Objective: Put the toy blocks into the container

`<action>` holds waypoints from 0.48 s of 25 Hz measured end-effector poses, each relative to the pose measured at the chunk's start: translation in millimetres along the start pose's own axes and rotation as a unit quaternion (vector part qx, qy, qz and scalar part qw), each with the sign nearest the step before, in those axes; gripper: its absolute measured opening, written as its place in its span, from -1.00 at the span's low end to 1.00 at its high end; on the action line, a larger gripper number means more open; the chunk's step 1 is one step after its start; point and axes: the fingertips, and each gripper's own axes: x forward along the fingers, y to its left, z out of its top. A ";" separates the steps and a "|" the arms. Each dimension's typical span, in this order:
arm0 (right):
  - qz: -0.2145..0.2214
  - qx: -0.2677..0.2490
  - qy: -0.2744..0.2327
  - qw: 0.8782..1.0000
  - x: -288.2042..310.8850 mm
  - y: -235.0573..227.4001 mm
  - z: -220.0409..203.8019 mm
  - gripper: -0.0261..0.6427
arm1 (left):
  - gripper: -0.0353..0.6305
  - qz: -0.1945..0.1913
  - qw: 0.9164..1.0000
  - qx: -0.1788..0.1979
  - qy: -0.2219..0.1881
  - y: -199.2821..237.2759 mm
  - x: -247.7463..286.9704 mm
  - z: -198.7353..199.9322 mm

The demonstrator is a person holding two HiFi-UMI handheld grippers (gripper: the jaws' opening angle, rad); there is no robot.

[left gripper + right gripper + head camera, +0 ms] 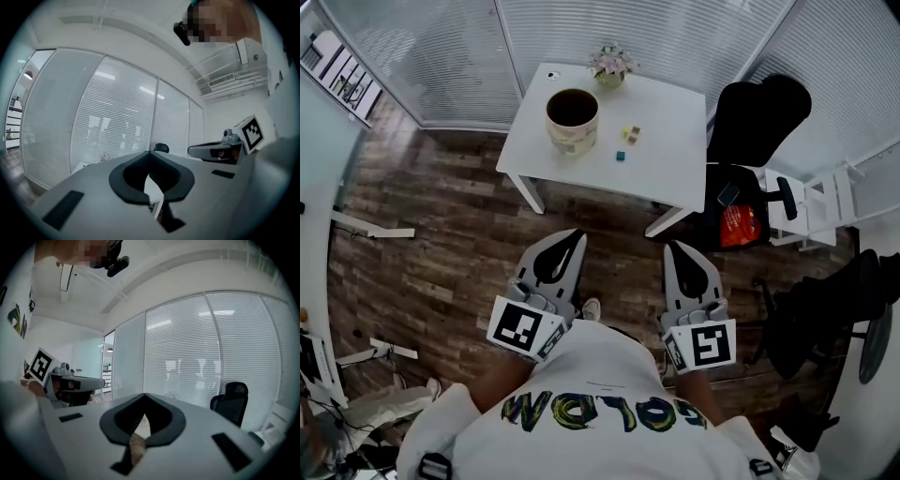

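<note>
A small white table stands a step ahead of me on the wooden floor. On it sits a round beige container with a dark inside. To its right lie small toy blocks, a yellowish pair and a teal one. My left gripper and right gripper are held low in front of my body, well short of the table, both pointing toward it. In the left gripper view the jaws of the left gripper meet with nothing between them. The right gripper is shut and empty too.
A potted plant stands at the table's far edge. A black office chair is at the table's right, with an orange bag beside it. White steps lie further right. Glass walls with blinds enclose the far side.
</note>
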 end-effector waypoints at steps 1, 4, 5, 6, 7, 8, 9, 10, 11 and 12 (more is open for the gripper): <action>0.000 0.001 0.000 1.000 4.1 -1.9 -0.2 -0.89 | -0.86 0.000 1.000 0.000 -0.001 2.4 3.5 0.1; 0.001 0.000 0.001 1.000 20.3 -6.7 -1.6 -0.89 | -0.86 -0.003 1.000 0.001 -0.004 12.6 17.0 0.8; 0.001 -0.001 0.002 1.000 27.4 -8.5 -1.6 -0.89 | -0.86 -0.004 1.000 0.001 -0.006 17.8 22.6 1.2; 0.001 -0.001 0.002 1.000 35.1 -10.2 -1.1 -0.89 | -0.86 -0.004 1.000 0.000 -0.007 23.8 28.3 1.7; -0.001 -0.002 0.001 1.000 43.3 -11.9 0.0 -0.89 | -0.86 -0.004 1.000 -0.001 -0.008 30.7 34.1 2.5; -0.002 -0.003 0.001 1.000 52.3 -13.7 1.8 -0.89 | -0.86 -0.005 1.000 -0.001 -0.009 38.4 40.5 4.0; -0.003 -0.004 0.000 1.000 62.1 -15.7 4.2 -0.89 | -0.86 -0.005 1.000 -0.001 -0.010 46.6 47.5 6.2; -0.003 -0.006 0.000 1.000 72.5 -18.0 6.8 -0.89 | -0.86 -0.006 1.000 -0.002 -0.011 55.1 55.0 8.8; -0.003 -0.008 0.000 1.000 83.4 -20.5 9.2 -0.89 | -0.86 -0.007 1.000 -0.002 -0.012 63.5 62.8 11.4; -0.002 -0.009 0.001 1.000 94.8 -23.0 10.9 -0.89 | -0.86 -0.008 1.000 -0.002 -0.013 72.0 70.8 13.7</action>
